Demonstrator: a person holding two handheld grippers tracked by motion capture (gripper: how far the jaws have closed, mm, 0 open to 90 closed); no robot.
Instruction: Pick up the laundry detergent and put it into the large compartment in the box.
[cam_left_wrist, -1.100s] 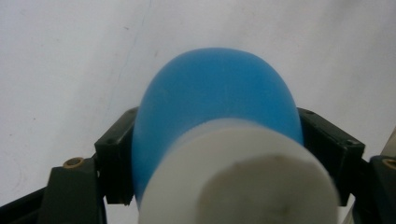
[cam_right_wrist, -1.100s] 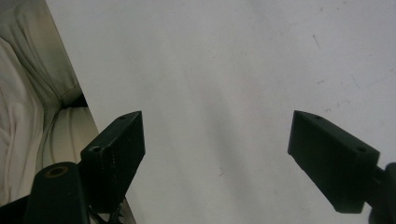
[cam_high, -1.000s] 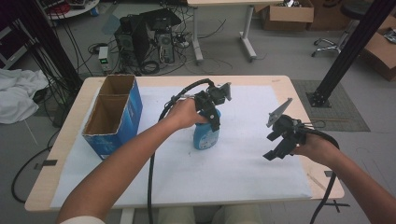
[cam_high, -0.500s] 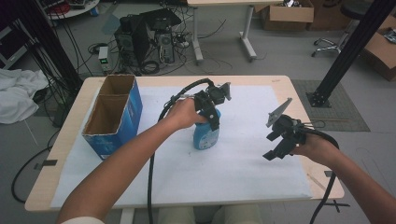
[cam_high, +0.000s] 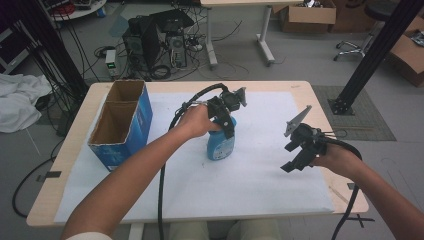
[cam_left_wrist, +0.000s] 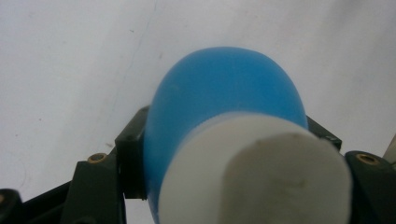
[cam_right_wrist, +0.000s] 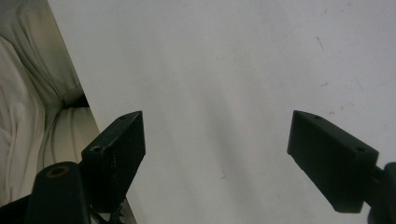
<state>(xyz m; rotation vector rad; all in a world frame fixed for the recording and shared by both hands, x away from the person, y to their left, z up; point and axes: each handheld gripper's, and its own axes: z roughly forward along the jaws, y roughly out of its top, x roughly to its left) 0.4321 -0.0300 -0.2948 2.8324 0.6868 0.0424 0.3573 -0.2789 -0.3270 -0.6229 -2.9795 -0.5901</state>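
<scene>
the left claw has just clenched onto the blue bottle, so lift it straight, upright; right claw hangs released.

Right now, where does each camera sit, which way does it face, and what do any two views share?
High view: above the person's side, looking forward and down on the table; both forearms, the left gripper and right gripper show.
Left gripper view: rides the left gripper, looking down along its jaws, which have just been closing on the blue bottle.
Right gripper view: rides the right gripper, looking down at the white sheet; its jaws stand wide apart.
Shared: high and left gripper views both show the bottle.
</scene>
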